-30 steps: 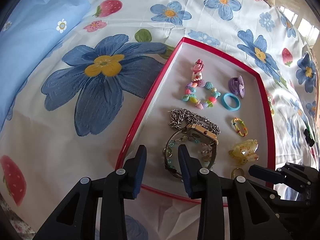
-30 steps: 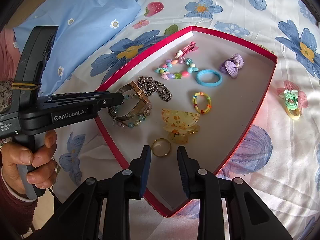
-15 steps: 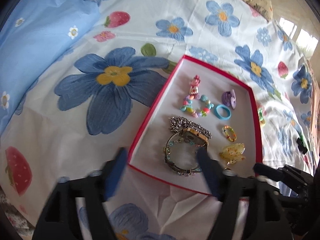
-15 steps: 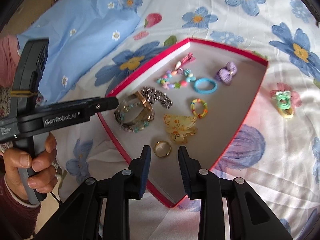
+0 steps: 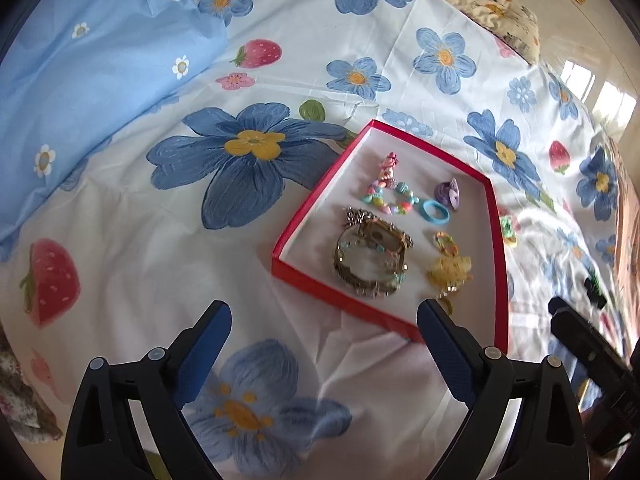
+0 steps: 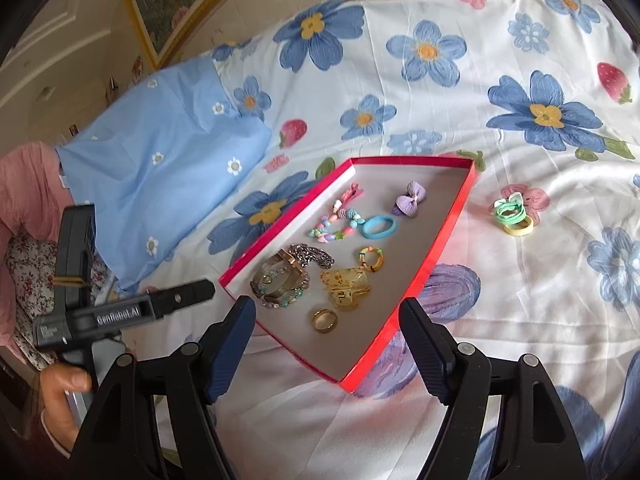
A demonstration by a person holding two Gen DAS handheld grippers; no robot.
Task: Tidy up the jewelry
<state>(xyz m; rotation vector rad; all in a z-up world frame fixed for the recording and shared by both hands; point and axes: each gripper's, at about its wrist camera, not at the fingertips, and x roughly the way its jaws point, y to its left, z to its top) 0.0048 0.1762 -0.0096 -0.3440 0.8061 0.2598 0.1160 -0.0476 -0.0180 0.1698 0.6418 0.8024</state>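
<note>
A red-rimmed box (image 5: 304, 276) (image 6: 452, 224) lies on the flowered bedsheet. It holds a watch-and-bangle bundle (image 5: 372, 264) (image 6: 280, 280), a yellow claw clip (image 5: 450, 270) (image 6: 346, 286), a gold ring (image 6: 325, 320), a bead bracelet (image 5: 390, 196), a blue hair ring (image 5: 434, 212) and a purple bow (image 5: 448, 194). My left gripper (image 5: 322, 320) hangs off the box's near edge, its jaws opening wide with nothing between them. My right gripper (image 6: 327, 308) hovers above the box's near corner, jaws also opening and holding nothing.
Green and yellow hair ties (image 6: 512, 216) lie on the sheet to the right of the box. A blue pillow (image 6: 168, 184) sits at the left, and a patterned cushion (image 5: 492, 12) lies at the far edge. A hand (image 6: 60, 396) grips the left gripper's handle.
Both grippers have drawn back from the box and risen a little. Their jaws have spread from nearly shut to wide. The jewellery in the box has stayed where it was.
</note>
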